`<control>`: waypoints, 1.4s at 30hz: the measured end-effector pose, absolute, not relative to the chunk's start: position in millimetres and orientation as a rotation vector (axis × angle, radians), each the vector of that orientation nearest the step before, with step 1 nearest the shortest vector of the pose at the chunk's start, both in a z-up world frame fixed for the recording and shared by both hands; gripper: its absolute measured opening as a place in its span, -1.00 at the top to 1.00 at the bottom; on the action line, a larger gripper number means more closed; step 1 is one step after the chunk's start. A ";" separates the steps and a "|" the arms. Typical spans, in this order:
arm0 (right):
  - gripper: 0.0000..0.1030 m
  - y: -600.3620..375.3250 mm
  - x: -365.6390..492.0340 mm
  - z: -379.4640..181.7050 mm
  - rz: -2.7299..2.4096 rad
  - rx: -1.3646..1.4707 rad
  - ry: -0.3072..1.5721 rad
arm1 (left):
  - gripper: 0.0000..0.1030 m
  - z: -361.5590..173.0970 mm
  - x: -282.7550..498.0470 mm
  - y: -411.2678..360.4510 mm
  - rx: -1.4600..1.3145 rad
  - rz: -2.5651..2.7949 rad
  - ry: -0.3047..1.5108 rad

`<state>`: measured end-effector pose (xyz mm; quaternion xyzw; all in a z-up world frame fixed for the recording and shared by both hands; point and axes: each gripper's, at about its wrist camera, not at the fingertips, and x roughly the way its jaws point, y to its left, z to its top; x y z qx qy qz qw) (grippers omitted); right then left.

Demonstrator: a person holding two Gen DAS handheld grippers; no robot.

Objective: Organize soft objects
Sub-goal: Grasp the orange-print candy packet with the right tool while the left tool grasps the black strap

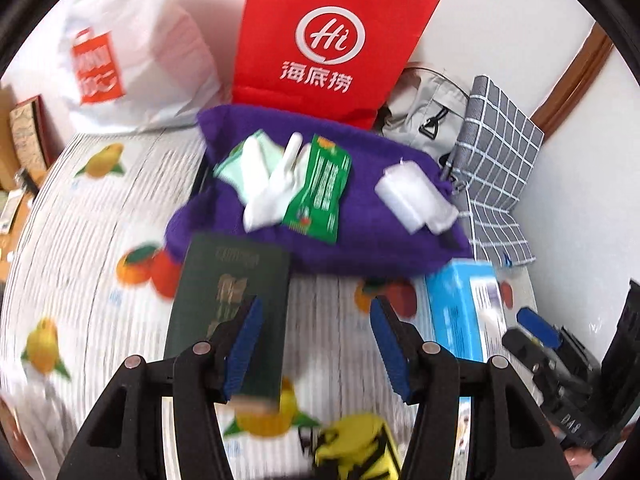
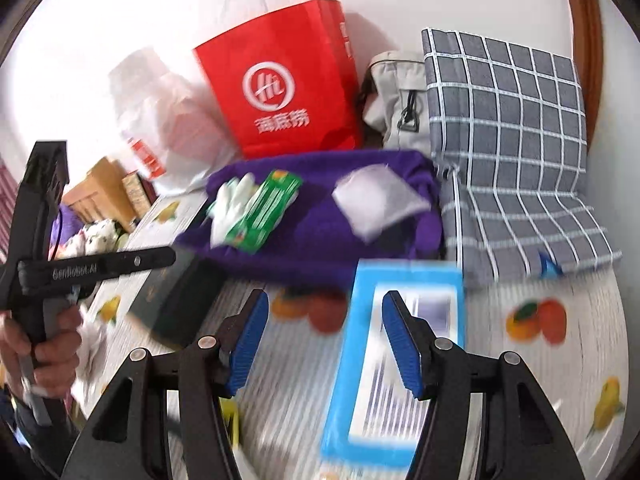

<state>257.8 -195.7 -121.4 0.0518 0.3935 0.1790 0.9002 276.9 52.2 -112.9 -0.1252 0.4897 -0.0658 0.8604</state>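
Left tool (image 1: 316, 344) spread, nothing between the blue pads; right tool (image 2: 324, 344) likewise spread and empty.

Ahead of both tools, across the fruit-printed striped worktop (image 1: 100, 216): rumpled purple knitted cloth (image 1: 360, 240), heaped against a red paper carrier bag (image 1: 328, 32). Probably light, limp and clingy; likely to sag and drape if pinched at one point, so best taken at a thick fold along the near edge, or at two corners with both tools. On top of it: white fabric gloves (image 1: 272, 184) under a green foil sachet (image 1: 320, 192), and a white folded wipe or tissue pack (image 1: 416, 196) further right. All loose, apt to slide off if the cloth is lifted first. Sachet probably slick; gloves floppy, easiest taken by the cuff.

Just beyond the left tool's left finger, a dark green stiff booklet (image 1: 232, 300); under the right tool's right finger, a light blue cardboard box (image 2: 396, 360). Both rigid.

Heavy motion blur throughout. Print on sachet and box unreadable. Yellow-and-black object (image 1: 360, 448) below the left tool cut off, unidentifiable. Grey checked cushion (image 2: 512, 140) and pale grey bag (image 2: 400, 100) partly hidden behind the cloth.
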 end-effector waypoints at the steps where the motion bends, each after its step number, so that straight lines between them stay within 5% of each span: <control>1: -0.10 -194.4 246.8 -124.1 0.372 0.092 0.812 | -0.05 -114.3 267.7 53.4 -0.266 -0.133 1.030; 9: 0.03 -208.4 171.2 -163.2 0.329 0.079 0.894 | -0.05 -129.7 206.8 59.6 -0.283 -0.120 1.043; 18: -0.14 -217.7 139.4 -221.4 0.265 0.133 1.014 | -0.05 -154.9 159.8 71.8 -0.314 -0.089 1.052; 22: -0.39 -210.7 138.2 -227.4 0.250 0.150 0.991 | -0.05 -163.2 150.8 80.0 -0.333 -0.079 1.058; 28: -0.41 -193.1 142.5 -229.6 0.207 0.115 0.954 | -0.05 -176.3 145.1 95.2 -0.378 -0.057 1.073; 42: 0.06 -189.0 139.4 -232.3 0.172 -0.043 0.878 | -0.05 -184.2 148.3 77.2 -0.153 -0.186 1.060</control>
